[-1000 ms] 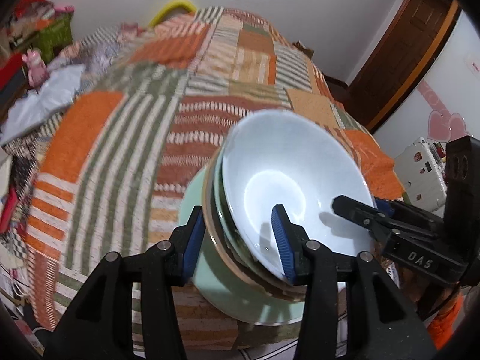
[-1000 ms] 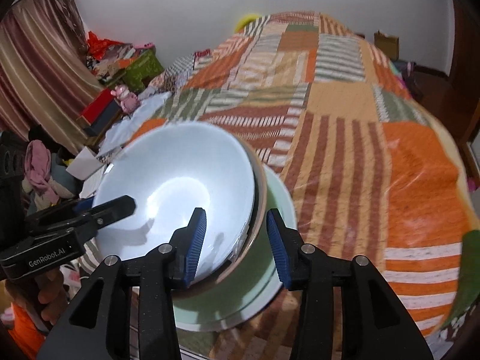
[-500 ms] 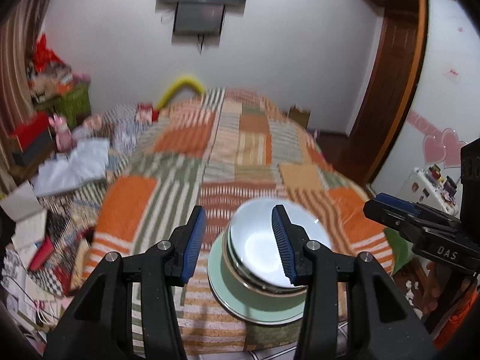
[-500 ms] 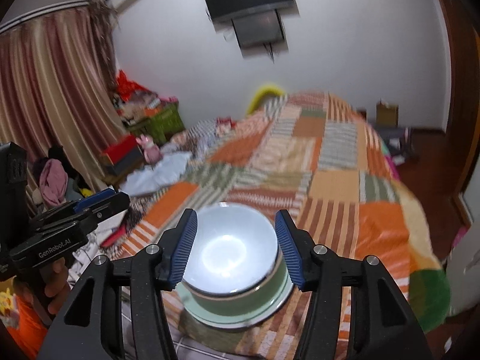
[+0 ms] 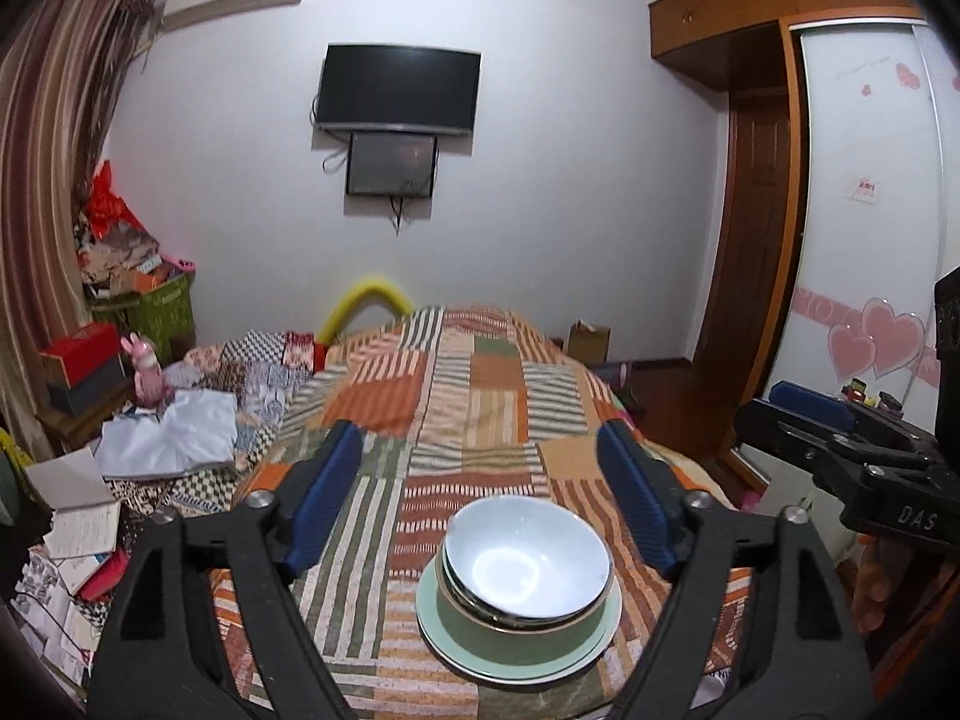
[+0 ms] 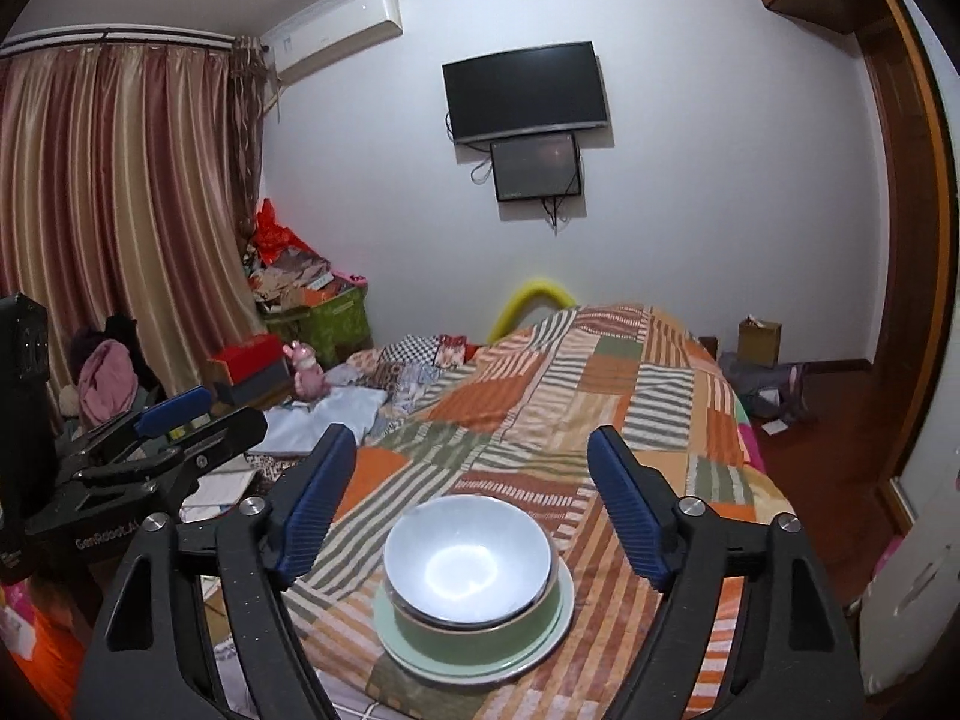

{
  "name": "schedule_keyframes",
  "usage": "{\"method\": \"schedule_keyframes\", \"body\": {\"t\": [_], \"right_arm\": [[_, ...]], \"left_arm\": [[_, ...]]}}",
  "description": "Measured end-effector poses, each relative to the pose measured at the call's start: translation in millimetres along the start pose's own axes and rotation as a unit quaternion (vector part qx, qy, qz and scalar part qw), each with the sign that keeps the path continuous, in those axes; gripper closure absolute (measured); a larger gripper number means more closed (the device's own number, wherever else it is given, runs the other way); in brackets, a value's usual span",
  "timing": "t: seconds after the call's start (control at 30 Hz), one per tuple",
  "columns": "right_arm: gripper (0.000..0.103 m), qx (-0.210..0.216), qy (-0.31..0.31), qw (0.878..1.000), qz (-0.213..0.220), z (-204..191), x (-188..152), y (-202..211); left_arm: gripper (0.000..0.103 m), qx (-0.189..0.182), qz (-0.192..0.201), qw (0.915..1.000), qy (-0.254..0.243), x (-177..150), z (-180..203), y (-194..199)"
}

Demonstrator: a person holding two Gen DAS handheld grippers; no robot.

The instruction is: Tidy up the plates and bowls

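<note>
A white bowl [image 5: 528, 567] sits nested in darker bowls inside a green bowl [image 5: 522, 639], all stacked on a pale green plate [image 5: 444, 636] near the front edge of the patchwork bed. The stack also shows in the right wrist view, with the white bowl [image 6: 465, 561] over the plate [image 6: 558, 618]. My left gripper [image 5: 483, 504] is open and empty, raised above and behind the stack. My right gripper [image 6: 471, 507] is open and empty, likewise raised. Each gripper shows at the edge of the other's view.
The orange, green and striped quilt [image 5: 468, 396] covers the bed. Clutter, papers and a pink toy [image 5: 147, 369] lie at the left. A wardrobe door [image 5: 864, 276] stands at the right, a curtain [image 6: 114, 210] at the left, and a TV [image 5: 399, 87] on the far wall.
Both grippers have let go of the bowl stack, opened wide and pulled back and up, so the stack looks small and the whole room shows.
</note>
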State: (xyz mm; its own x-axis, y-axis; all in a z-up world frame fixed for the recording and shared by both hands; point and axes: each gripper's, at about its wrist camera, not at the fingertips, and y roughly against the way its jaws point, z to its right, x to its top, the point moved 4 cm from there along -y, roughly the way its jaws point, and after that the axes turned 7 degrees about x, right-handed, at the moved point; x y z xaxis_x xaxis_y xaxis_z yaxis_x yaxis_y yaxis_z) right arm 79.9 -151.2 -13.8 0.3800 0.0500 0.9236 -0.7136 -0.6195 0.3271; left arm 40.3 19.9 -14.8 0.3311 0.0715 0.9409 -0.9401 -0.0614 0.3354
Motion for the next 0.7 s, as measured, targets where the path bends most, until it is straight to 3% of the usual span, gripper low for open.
{"method": "schedule_keyframes", "body": {"t": [0.2,0.4,0.7], "right_arm": [[0.016,-0.005,0.007,1.0,0.011,-5,1,2],[0.0,-0.018,0.003,1.0,0.026,-6,0,11],[0.0,-0.028,0.005,0.999,0.031,-7,0,14]], "left_arm": [[0.004,0.005,0.025,0.9997,-0.003,2,2,12],[0.002,0.004,0.033,0.9994,0.002,0,0,19],[0.001,0.005,0.041,0.9992,0.003,-3,1,24]]}}
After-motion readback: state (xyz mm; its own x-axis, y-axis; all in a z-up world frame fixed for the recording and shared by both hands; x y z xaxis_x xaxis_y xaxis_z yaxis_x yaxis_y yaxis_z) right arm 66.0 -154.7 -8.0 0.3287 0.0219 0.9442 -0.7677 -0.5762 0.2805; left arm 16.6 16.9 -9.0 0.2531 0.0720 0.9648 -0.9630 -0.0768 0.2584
